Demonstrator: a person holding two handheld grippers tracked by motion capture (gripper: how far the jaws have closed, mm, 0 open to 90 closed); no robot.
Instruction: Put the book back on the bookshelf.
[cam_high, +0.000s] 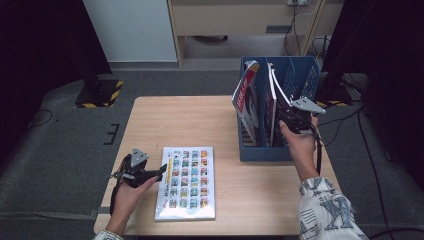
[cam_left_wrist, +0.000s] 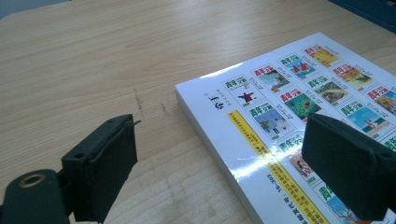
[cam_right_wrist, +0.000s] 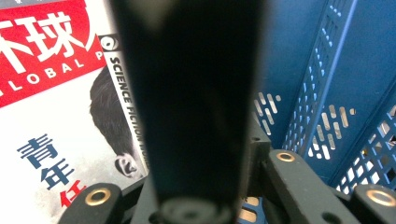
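While the left gripper (cam_high: 161, 171) rests low on the table (cam_high: 200, 120) at the near left, its jaws stand wide apart with nothing between them. In the left gripper view one pad (cam_left_wrist: 105, 163) hangs over bare wood and the other pad (cam_left_wrist: 350, 168) hangs over the near corner of a book (cam_left_wrist: 299, 107). That book (cam_high: 188, 182) lies flat, cover up, showing rows of small pictures, near the front edge of the table and just beside the left gripper. Whether the pad touches the cover I cannot tell.

Across the table, the right gripper (cam_high: 290, 112) reaches into a blue file rack (cam_high: 265, 150) that stands at the right side. A dark-backed magazine (cam_high: 273, 100) leans upright in the rack just by this gripper. In the right gripper view a dark blurred shape (cam_right_wrist: 196, 102) stands close before the lens and hides the jaw tips, so how far these jaws stand apart, and whether they press on the magazine, I cannot tell.

Further left in the rack leans a second magazine (cam_high: 246, 97) with a red and white cover, tilted with its top edge out over the rack's left wall. The right gripper view shows that cover (cam_right_wrist: 51, 93) close, with red lettering and part of a printed head. Behind it the rack's perforated blue wall (cam_right_wrist: 327, 93) rises at the right. The two grippers are well apart.
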